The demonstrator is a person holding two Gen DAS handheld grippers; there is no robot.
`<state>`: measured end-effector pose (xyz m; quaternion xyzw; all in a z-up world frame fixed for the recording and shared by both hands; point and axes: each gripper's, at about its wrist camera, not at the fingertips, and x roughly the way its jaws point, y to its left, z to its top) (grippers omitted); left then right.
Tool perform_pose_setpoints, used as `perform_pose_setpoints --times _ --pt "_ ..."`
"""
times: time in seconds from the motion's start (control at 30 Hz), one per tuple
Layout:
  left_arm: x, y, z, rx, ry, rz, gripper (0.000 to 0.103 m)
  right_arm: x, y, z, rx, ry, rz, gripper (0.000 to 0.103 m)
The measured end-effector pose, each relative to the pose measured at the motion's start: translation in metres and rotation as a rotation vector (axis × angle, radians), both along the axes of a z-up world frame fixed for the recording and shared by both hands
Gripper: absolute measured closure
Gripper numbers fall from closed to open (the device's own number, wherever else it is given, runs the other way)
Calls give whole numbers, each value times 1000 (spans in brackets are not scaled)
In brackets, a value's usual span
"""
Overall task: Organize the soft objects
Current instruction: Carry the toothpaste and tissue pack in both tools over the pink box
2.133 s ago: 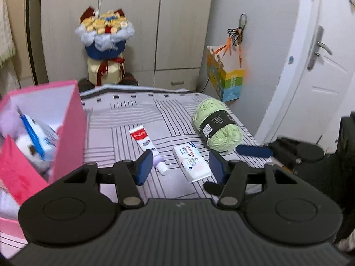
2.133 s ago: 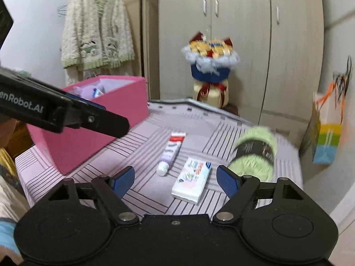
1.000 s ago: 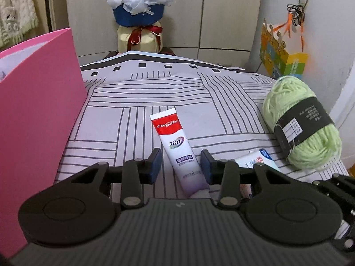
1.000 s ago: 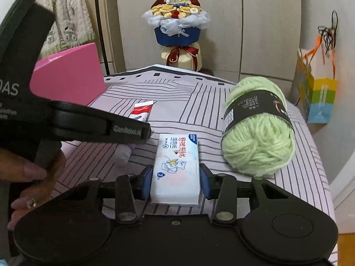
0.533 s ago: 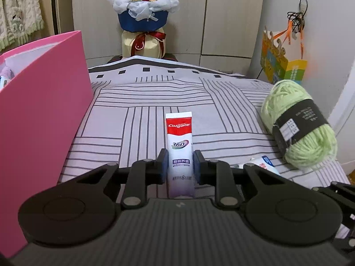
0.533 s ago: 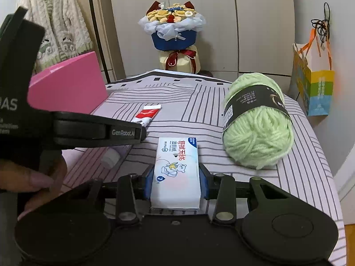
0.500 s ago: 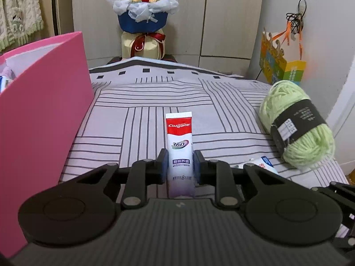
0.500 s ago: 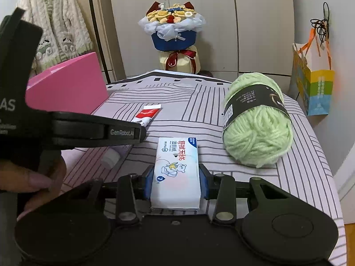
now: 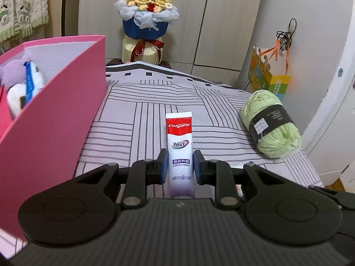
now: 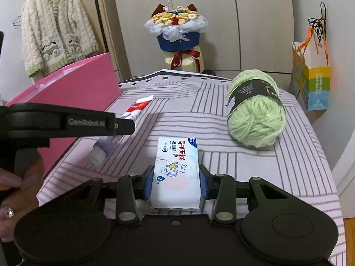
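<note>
Both grippers are matte black with blue pads (image 9: 163, 166) and silver screws (image 10: 224, 216). The left gripper (image 9: 179, 166) shows round discs and a ribbed body, with "GenRobot.AI" lettering on its side. The left hand (image 10: 15, 190) wears a ring.

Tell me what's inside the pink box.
The open pink cardboard box shows a purple plush toy and a white packet with blue stripe; its wall hides anything lower.

Box (image 9: 55, 110) left, toothpaste (image 9: 179, 146) centre, yarn (image 9: 270, 124) right, on the bed (image 9: 137, 119)
</note>
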<state>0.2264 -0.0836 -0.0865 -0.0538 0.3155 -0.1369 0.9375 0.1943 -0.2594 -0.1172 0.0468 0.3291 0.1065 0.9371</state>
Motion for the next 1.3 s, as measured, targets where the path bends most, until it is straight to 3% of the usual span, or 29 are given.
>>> perform_pose_setpoints --times 0.3,0.77,1.3 --pt "-35 20 10 -76 31 -49 80 -31 2 4 50 39 45 58" --pt "-91 67 26 -173 68 -175 80 -78 11 44 77 72 176 58" --pt "-136 133 73 -260 -36 -172 80 -100 48 98 75 28 325 58"
